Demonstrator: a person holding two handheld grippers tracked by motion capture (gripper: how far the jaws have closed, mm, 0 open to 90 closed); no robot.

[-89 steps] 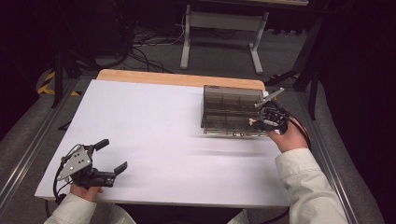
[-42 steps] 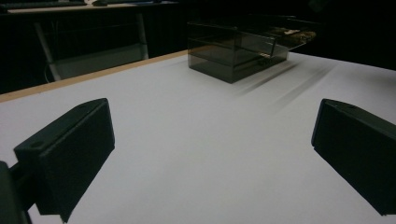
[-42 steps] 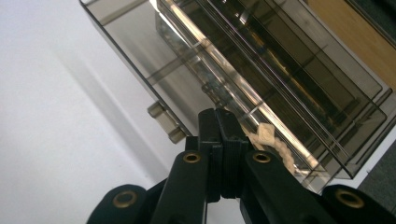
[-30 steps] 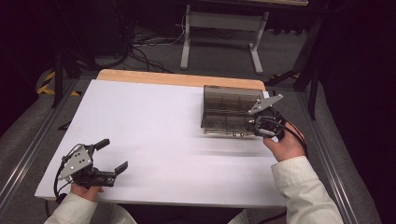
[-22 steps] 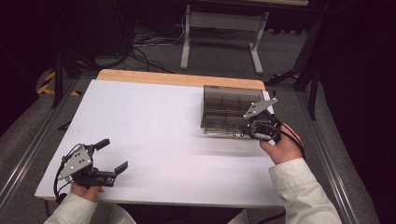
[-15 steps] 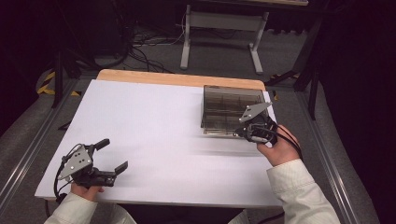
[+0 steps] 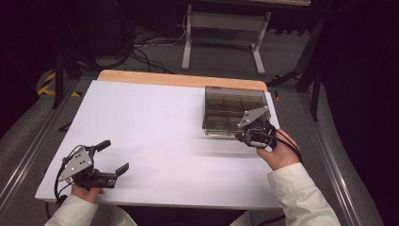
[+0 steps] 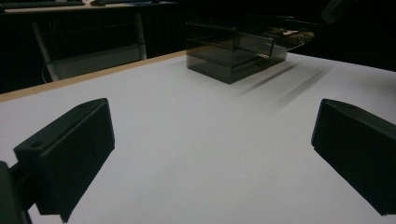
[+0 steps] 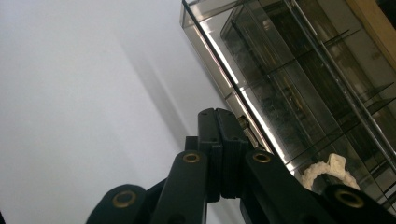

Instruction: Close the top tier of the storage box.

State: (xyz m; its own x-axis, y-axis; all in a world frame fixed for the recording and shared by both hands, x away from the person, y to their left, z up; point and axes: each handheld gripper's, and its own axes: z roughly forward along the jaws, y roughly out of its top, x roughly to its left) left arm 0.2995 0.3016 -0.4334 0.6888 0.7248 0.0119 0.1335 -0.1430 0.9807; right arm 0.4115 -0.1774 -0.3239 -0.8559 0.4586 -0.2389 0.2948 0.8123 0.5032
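- Resting at the near left corner of the white table: left gripper, jaws wide apart, empty
- Right gripper: jaws pressed together at the near edge of the smoky plastic box, far right
- Box contents: pale item in one compartment
- Progress: goal unstated; cannot tell

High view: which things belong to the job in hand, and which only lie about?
Likely the job: dark compartment box; right claw, shut at its near edge; white lump in one compartment.
Lying about: left claw, open over the table; metal stand; floor cables.
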